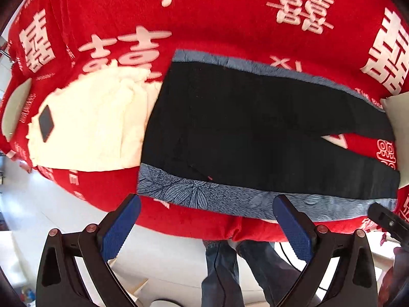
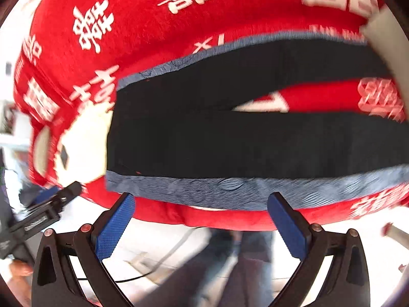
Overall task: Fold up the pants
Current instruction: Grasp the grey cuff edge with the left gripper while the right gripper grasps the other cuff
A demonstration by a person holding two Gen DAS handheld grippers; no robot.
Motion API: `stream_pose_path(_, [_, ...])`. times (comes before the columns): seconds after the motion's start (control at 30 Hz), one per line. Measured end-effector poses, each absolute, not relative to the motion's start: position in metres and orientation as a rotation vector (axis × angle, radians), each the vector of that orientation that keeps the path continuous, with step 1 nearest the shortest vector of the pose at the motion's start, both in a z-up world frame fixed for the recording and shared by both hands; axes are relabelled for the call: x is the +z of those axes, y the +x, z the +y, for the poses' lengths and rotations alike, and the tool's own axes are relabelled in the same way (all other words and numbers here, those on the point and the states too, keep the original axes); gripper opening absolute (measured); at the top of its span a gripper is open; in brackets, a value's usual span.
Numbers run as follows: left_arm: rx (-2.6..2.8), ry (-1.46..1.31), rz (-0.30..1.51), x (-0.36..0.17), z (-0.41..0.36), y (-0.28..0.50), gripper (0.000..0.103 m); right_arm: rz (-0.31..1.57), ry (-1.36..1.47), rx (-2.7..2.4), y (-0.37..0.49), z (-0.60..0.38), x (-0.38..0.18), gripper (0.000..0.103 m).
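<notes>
Black pants (image 1: 255,128) with blue-grey patterned side bands lie flat on a red cloth (image 1: 217,12), waist to the left, legs spread to the right. They also show in the right wrist view (image 2: 230,143), blurred. My left gripper (image 1: 207,204) is open and empty, hovering at the near patterned band by the waist. My right gripper (image 2: 202,202) is open and empty, at the near band of the pants. The right gripper's tip shows at the right edge of the left wrist view (image 1: 386,217); the left gripper shows at the left of the right wrist view (image 2: 48,209).
A folded cream garment (image 1: 89,125) with a dark patch lies left of the waist. A white object (image 1: 398,133) sits at the far right by the leg ends. The table's near edge (image 1: 204,225) drops to a light floor, where a person's jeans-clad legs (image 1: 237,268) stand.
</notes>
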State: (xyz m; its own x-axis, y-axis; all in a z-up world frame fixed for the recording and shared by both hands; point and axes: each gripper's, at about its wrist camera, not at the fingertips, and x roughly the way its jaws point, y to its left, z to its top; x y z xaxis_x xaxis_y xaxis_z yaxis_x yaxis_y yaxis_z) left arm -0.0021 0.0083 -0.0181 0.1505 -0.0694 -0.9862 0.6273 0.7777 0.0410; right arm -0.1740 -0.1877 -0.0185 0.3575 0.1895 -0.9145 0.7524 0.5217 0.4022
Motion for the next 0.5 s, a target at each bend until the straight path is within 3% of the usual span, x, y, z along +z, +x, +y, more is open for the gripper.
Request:
stream_pose_path(0.33, [-0.539,0.268,1.506,-0.132,0.063,0.015,0.103,1.0,1.403,-0.365,-0.215,-0.148,-0.142,0.099])
stream_pose_path(0.5, [-0.561,0.181,1.539,-0.162,0.078,0.015,0.103,0.936,1.501,-0.358,-0.221,-0.14,-0.181,0.077])
